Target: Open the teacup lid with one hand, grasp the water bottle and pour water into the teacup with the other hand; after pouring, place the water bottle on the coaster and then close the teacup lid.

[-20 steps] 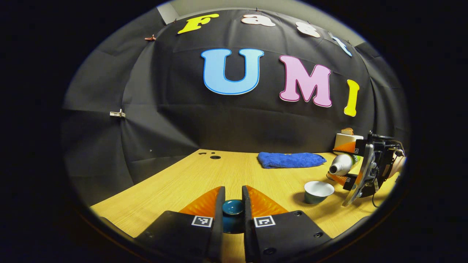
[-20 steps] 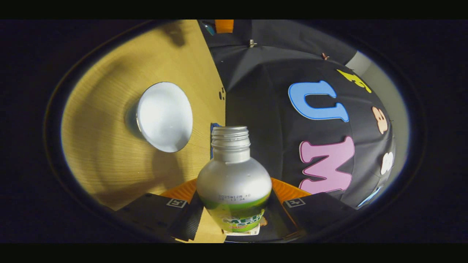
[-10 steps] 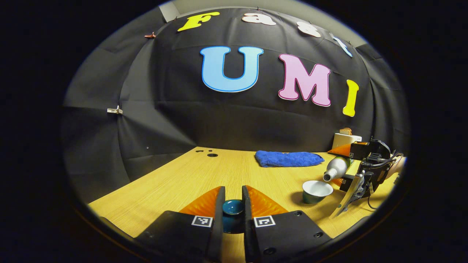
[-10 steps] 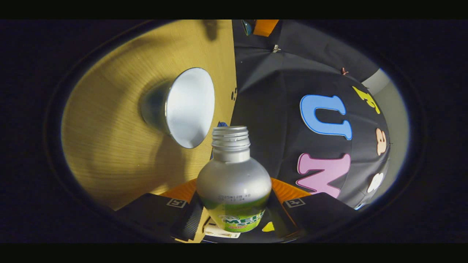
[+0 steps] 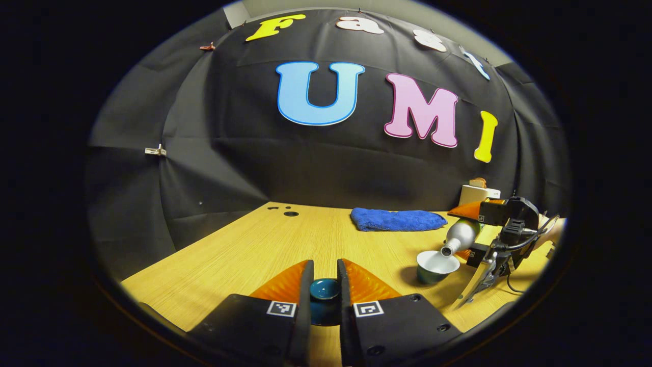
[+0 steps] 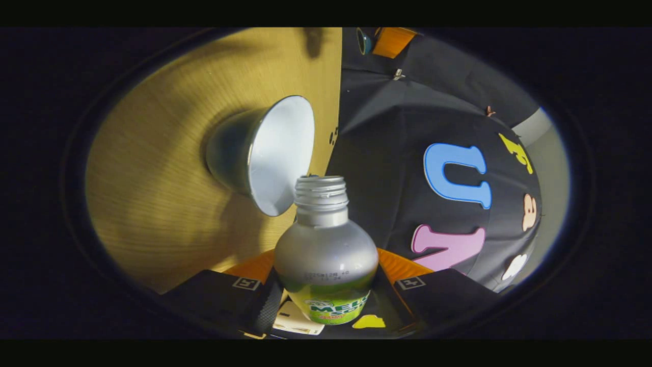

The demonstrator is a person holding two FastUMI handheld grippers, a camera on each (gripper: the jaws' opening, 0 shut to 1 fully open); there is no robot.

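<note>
Bottle point(image 5: 459, 235) tipped lower, mouth now over teacup point(image 5: 436, 266), left gripper point(image 5: 324, 291) clamping lid point(image 5: 324, 288)

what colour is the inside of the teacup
White inside the teacup, clearest in the right gripper view; its outer wall looks dark.

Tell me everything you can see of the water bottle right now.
The water bottle is a small, round-shouldered, silver metal-looking bottle with a green printed band low on its body and a threaded neck, cap off. The right gripper clamps its lower body between both fingers. It is tipped over, mouth just above the rim of the open teacup. No stream of water can be made out.
</note>
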